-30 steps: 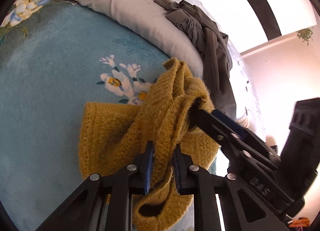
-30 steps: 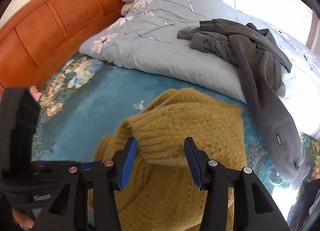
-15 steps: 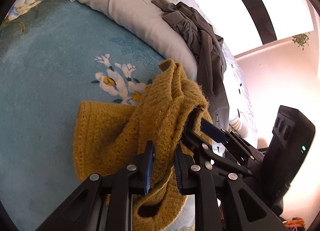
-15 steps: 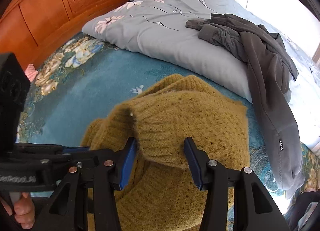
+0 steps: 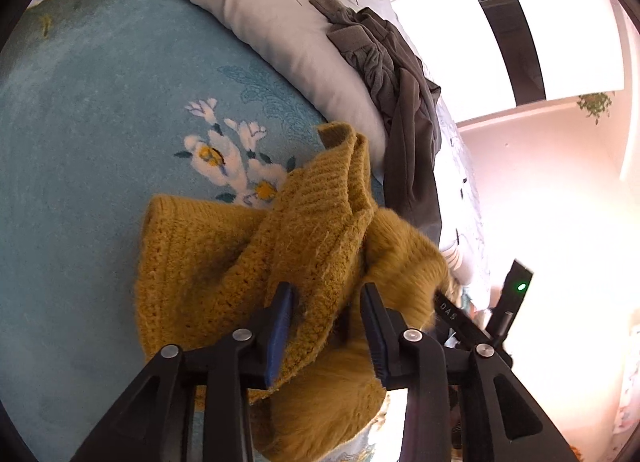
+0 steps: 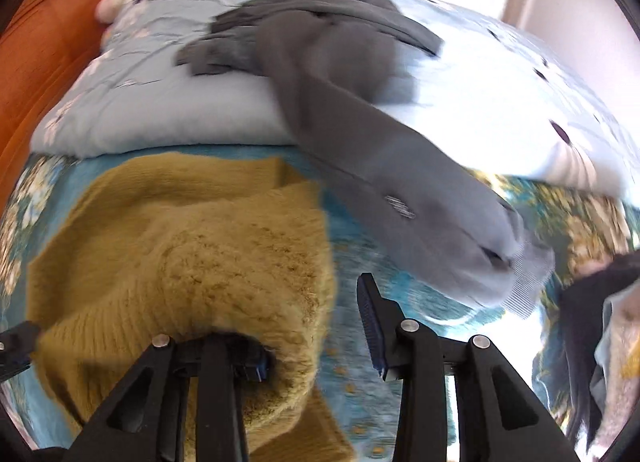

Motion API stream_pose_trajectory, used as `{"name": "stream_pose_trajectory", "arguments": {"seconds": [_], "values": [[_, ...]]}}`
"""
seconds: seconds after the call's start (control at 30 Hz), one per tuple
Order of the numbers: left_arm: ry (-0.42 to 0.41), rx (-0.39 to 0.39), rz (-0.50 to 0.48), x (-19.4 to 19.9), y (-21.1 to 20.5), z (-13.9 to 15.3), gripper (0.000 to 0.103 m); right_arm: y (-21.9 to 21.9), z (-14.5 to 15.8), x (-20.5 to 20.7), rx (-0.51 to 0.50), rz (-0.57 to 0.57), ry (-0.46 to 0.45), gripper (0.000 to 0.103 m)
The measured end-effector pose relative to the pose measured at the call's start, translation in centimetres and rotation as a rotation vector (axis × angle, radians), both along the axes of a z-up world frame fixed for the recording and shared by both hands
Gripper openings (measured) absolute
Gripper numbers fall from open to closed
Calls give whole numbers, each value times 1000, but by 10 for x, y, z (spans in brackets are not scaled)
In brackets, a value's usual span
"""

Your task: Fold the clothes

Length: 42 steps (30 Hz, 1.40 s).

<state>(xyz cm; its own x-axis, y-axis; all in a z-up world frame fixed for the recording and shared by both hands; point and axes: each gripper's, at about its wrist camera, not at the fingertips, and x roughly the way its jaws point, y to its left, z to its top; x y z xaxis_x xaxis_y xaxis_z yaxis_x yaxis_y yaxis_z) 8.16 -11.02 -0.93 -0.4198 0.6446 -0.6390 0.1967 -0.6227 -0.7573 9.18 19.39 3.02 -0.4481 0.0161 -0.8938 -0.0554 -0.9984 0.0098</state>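
A mustard sweater lies bunched on the blue flowered bedspread, just below a pale quilt. A grey garment drapes over the quilt's edge onto the bedspread, near the sweater. No container shows. The left tool is opening, with a fold of the sweater between its pads but no longer pinched. The right tool is closing; its left finger is buried in the sweater's knit while the right finger stands clear over the bedspread, so nothing is clamped. Small white lettering on the grey garment is too blurred to read. "DAS" is printed on the right tool's black arm, seen from the left wrist.
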Motion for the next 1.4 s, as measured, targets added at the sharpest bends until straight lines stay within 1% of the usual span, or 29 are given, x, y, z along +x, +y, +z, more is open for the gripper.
{"name": "stream_pose_trajectory", "arguments": {"seconds": [0.03,0.13,0.2,0.23,0.27,0.3,0.4,0.43,0.47,0.57,0.6,0.7,0.83,0.93,1.0,1.07,1.13,1.2,1.23,1.3,1.4], "values": [[-8,-1,10,-1,-1,-2,41,12,-3,1,-8,-30,-10,38],[-44,-68,-12,-8,8,-6,41,36,-8,6,-23,-75,-26,38],[-52,-139,-49,-14,19,-6,41,44,-9,10,-42,-79,-25,38],[-57,-183,-66,-16,25,-5,39,45,-8,11,-55,-74,-19,38],[-59,-211,-74,-17,29,-6,39,46,-7,12,-65,-70,-11,37],[-60,-227,-69,-18,29,-6,38,46,-4,12,-81,-66,-2,32],[-51,-252,-27,-14,25,-3,19,46,7,10,-132,-54,28,23],[-47,-257,-8,-13,23,-2,14,45,13,10,-139,-46,43,22],[-43,-262,10,-11,21,-1,14,44,18,9,-145,-39,58,20],[3,-249,68,-2,15,12,12,40,35,3,-163,-22,102,16],[23,-244,90,1,12,19,12,39,42,1,-166,-20,119,13],[99,-239,131,9,3,45,12,42,68,-1,-180,-21,184,11],[225,-284,168,24,-14,98,12,46,118,-5,-196,4,305,11],[310,-284,210,44,-34,136,12,48,164,-3,-209,38,420,11],[369,-279,227,60,-45,156,12,50,191,2,-224,57,494,11],[421,-293,239,79,-51,170,12,53,214,12,-246,74,552,11],[444,-312,255,99,-60,175,12,56,229,23,-273,92,589,11],[442,-320,280,120,-71,173,12,57,237,34,-288,113,611,11],[436,-321,297,131,-77,170,12,56,239,38,-288,130,614,11],[421,-327,382,147,-87,167,12,54,242,48,-289,164,619,11],[400,-337,411,167,-95,163,12,45,246,55,-305,212,614,11]]}}
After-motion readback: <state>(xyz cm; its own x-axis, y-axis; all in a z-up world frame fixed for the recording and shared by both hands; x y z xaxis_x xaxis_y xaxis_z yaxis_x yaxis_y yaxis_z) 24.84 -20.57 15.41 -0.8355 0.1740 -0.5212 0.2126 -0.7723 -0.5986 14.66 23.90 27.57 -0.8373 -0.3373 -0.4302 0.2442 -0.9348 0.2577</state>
